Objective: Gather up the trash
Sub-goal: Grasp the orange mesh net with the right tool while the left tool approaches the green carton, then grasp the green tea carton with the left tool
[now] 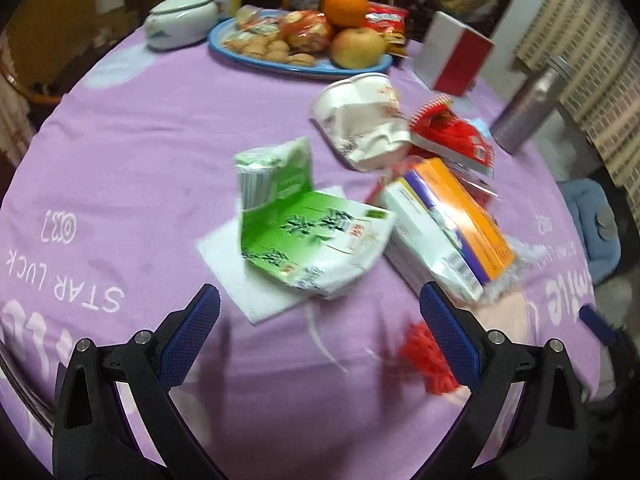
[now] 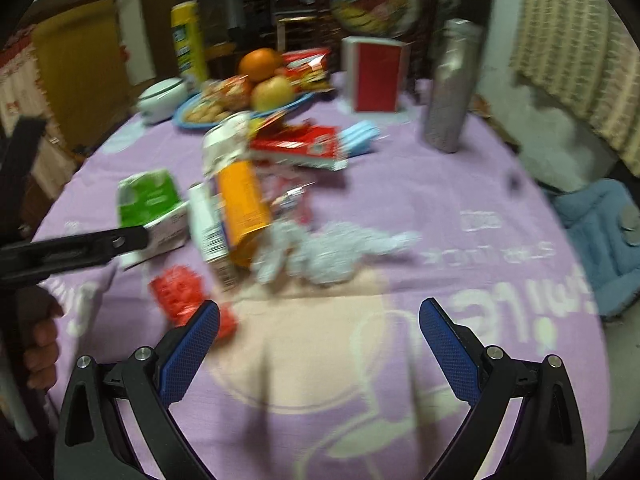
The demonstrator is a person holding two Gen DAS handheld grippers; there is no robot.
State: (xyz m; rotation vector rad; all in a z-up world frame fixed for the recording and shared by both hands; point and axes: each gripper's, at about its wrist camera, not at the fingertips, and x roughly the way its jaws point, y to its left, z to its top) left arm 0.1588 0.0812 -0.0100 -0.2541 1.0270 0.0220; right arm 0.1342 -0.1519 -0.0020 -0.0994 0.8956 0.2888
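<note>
Trash is piled mid-table on a purple cloth. A flattened green carton point(image 1: 316, 232) lies on a white napkin point(image 1: 256, 276), just ahead of my open left gripper point(image 1: 320, 312). Right of it lie an orange and white box point(image 1: 444, 228), a crushed white cup point(image 1: 364, 120), a red wrapper point(image 1: 452, 132) and a red crumpled scrap point(image 1: 428, 356). My right gripper point(image 2: 320, 320) is open and empty above the cloth. Ahead of it lie crumpled grey tissue point(image 2: 332, 252), the orange box point(image 2: 240, 208), the green carton point(image 2: 148, 196) and the red scrap point(image 2: 180, 292).
At the back stand a blue plate point(image 1: 224, 36) with biscuits, an orange and an apple, a white lidded pot point(image 1: 180, 20), a red and white box point(image 1: 452, 52) and a silver flask point(image 1: 528, 104). A blue cushion point(image 2: 600, 232) sits off the right edge. A hand point(image 2: 40, 344) holds the left gripper's handle.
</note>
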